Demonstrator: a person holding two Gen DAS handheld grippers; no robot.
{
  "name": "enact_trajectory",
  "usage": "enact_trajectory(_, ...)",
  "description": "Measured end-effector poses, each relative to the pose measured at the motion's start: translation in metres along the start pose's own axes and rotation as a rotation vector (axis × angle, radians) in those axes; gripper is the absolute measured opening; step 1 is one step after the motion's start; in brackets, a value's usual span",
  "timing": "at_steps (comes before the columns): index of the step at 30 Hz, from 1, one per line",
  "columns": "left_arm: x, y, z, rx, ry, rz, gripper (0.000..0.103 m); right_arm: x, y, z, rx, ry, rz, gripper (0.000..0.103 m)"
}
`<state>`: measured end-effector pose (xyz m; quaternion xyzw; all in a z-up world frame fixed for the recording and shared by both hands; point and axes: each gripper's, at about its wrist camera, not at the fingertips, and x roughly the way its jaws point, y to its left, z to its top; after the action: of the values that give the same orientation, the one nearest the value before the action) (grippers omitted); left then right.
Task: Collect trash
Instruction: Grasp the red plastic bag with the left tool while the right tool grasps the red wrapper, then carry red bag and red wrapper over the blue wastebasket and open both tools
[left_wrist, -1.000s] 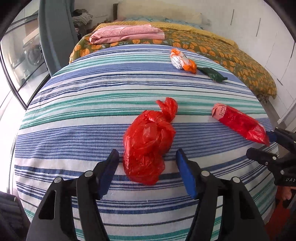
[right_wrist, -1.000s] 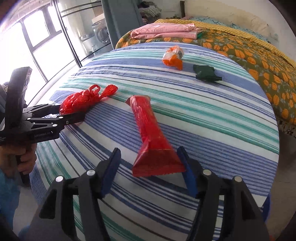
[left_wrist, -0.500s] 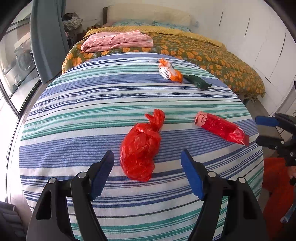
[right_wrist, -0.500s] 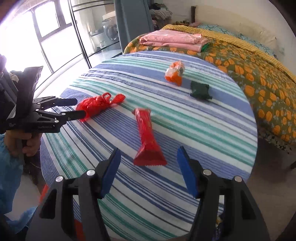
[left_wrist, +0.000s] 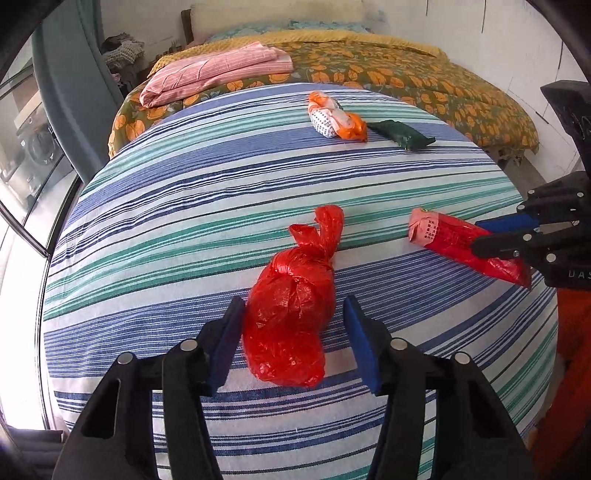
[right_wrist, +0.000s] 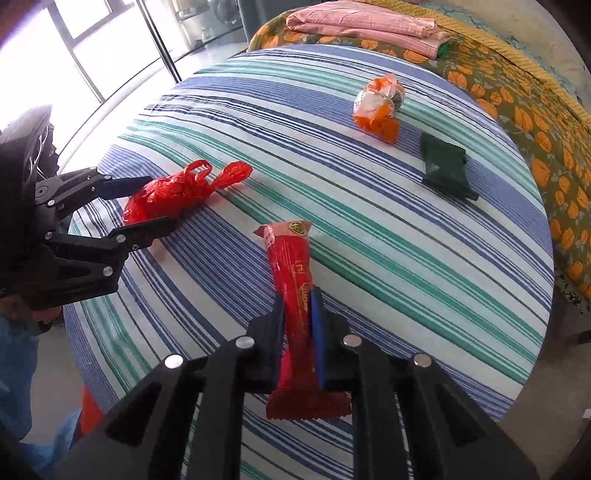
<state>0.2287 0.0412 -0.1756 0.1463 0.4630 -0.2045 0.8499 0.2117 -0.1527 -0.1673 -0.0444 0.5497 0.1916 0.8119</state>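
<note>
A knotted red plastic bag (left_wrist: 291, 310) lies on the striped round table (left_wrist: 184, 206). My left gripper (left_wrist: 295, 328) is open, its blue pads on either side of the bag's near end; it also shows in the right wrist view (right_wrist: 147, 206) around the bag (right_wrist: 173, 192). My right gripper (right_wrist: 297, 310) is shut on a long red snack wrapper (right_wrist: 291, 266), which also shows in the left wrist view (left_wrist: 454, 240). An orange-and-white wrapper (left_wrist: 336, 118) and a dark green packet (left_wrist: 402, 134) lie at the far side.
A bed with an orange-flowered cover (left_wrist: 406, 77) and folded pink cloth (left_wrist: 214, 74) stands behind the table. Glass doors (right_wrist: 110, 48) are at the left. The table edge (right_wrist: 532, 369) drops off at the right.
My right gripper moved forward and closed on the red wrapper. My left gripper moved forward so its open fingers flank the red bag.
</note>
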Motion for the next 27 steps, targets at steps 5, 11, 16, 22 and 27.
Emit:
enact_trajectory(5, -0.006, -0.002, -0.001, -0.014, -0.013, -0.028, 0.035, -0.022, -0.004, -0.016, 0.048, -0.075, 0.032, 0.011)
enact_trajectory(11, -0.025, -0.026, -0.010, -0.044, -0.053, -0.074, 0.033, -0.049, -0.022, -0.043, 0.138, -0.171, 0.071, 0.011)
enact_trajectory(16, -0.035, -0.067, -0.017, -0.067, -0.077, -0.138, 0.033, -0.061, -0.049, -0.073, 0.244, -0.242, 0.113, 0.011)
enact_trajectory(22, -0.051, -0.140, -0.011, -0.048, -0.115, -0.258, 0.033, -0.103, -0.109, -0.144, 0.410, -0.375, 0.074, 0.011)
enact_trajectory(27, -0.053, -0.222, 0.002, 0.005, -0.111, -0.378, 0.033, -0.111, -0.175, -0.206, 0.557, -0.377, -0.072, 0.011)
